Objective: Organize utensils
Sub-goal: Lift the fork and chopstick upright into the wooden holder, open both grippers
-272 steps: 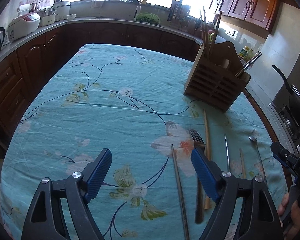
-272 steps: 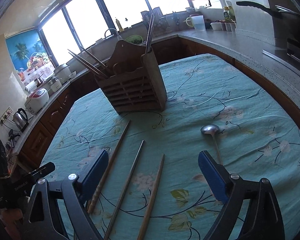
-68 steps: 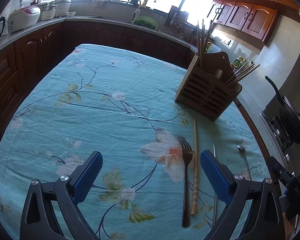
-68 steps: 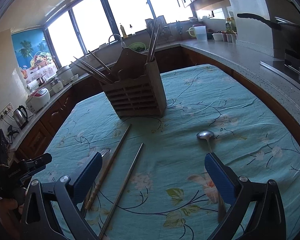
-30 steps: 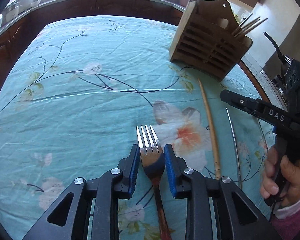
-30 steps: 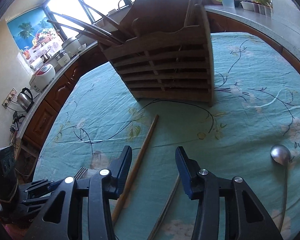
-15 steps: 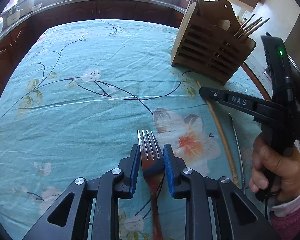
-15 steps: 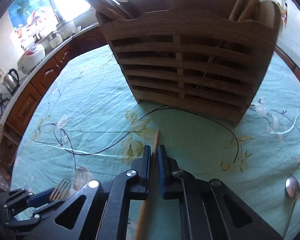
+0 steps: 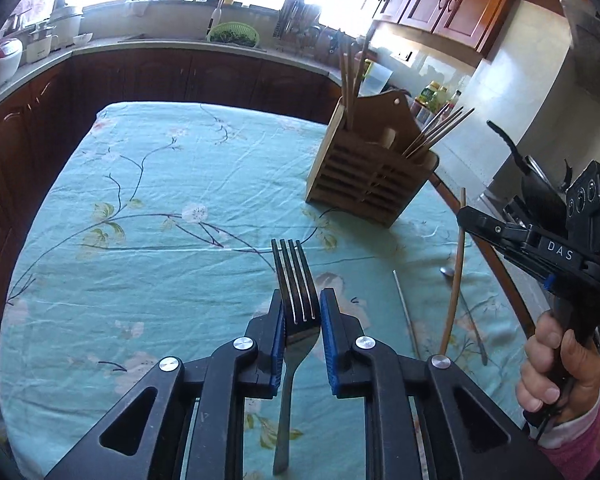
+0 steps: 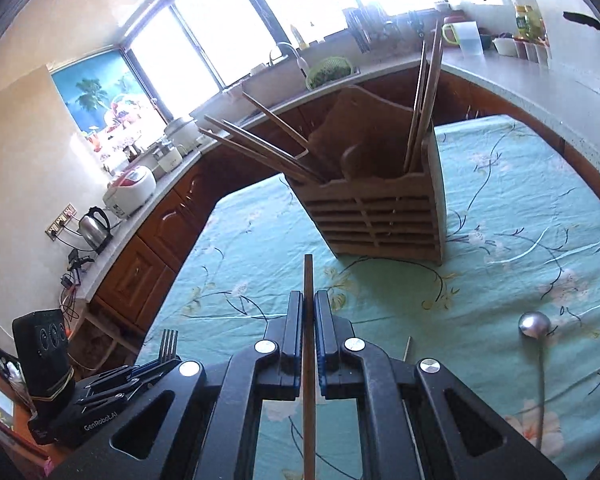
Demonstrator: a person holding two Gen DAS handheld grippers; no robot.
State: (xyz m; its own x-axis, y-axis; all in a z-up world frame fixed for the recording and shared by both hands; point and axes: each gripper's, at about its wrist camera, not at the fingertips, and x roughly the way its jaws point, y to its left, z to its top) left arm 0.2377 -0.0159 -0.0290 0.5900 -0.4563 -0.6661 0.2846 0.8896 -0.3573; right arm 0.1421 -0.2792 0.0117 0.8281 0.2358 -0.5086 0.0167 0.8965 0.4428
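Note:
My left gripper (image 9: pixel 300 312) has its jaws closing tight on the neck of a metal fork (image 9: pixel 294 276), and the pads press on it. The fork hangs above the floral tablecloth (image 9: pixel 160 240) with its tines pointing forward. My right gripper (image 10: pixel 309 308) is shut on a wooden chopstick (image 10: pixel 308 276), also lifted off the cloth. In the left wrist view, that chopstick (image 9: pixel 456 264) hangs from the right gripper (image 9: pixel 462 212), held by a hand. The wooden utensil holder (image 9: pixel 372 184) (image 10: pixel 380 220) stands ahead of both grippers with several chopsticks in it.
A metal spoon (image 10: pixel 534 326) and a metal chopstick (image 9: pixel 406 316) lie on the cloth near the right edge. Counters ring the table, with a rice cooker (image 10: pixel 130 192), a kettle (image 10: pixel 96 224) and a sink. A black pan (image 9: pixel 540 184) sits off to the right.
Both grippers have risen from the cloth, the left one carrying the fork and the right one the wooden chopstick. The holder now looks farther from the right gripper.

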